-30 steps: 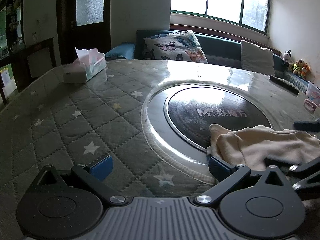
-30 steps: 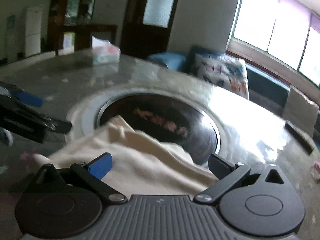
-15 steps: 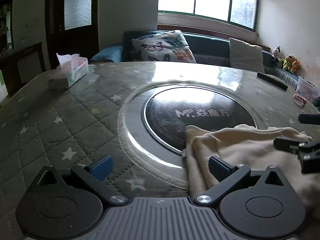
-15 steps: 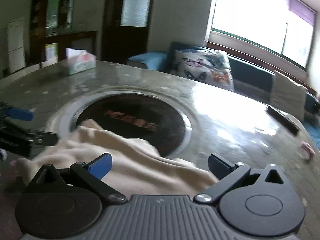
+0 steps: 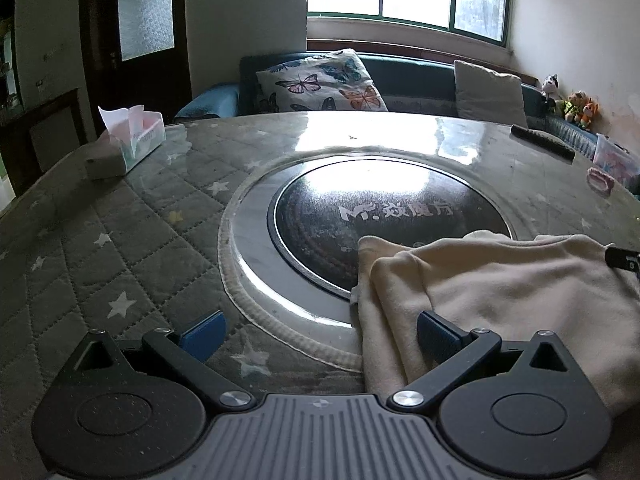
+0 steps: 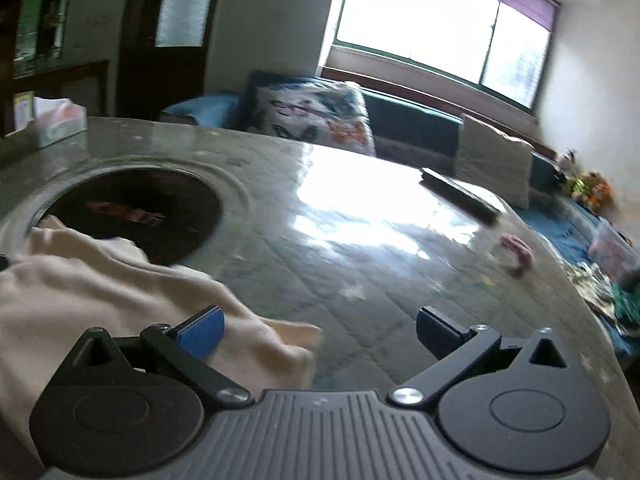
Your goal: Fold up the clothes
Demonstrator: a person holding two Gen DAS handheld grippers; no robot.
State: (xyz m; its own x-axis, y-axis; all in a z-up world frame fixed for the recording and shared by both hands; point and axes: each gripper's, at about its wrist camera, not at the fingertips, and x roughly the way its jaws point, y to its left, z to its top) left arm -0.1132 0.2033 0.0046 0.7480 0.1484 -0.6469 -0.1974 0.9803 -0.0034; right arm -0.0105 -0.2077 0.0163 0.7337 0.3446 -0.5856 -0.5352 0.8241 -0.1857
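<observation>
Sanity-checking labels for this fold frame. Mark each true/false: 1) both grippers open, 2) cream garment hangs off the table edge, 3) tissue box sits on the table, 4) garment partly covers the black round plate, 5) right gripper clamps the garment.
1) True: left gripper and right gripper both stand open.
2) False: the cream garment lies bunched on the table.
3) True: tissue box sits at the far left.
4) True: it overlaps the black round plate.
5) False: its jaws are apart, holding nothing.
</observation>
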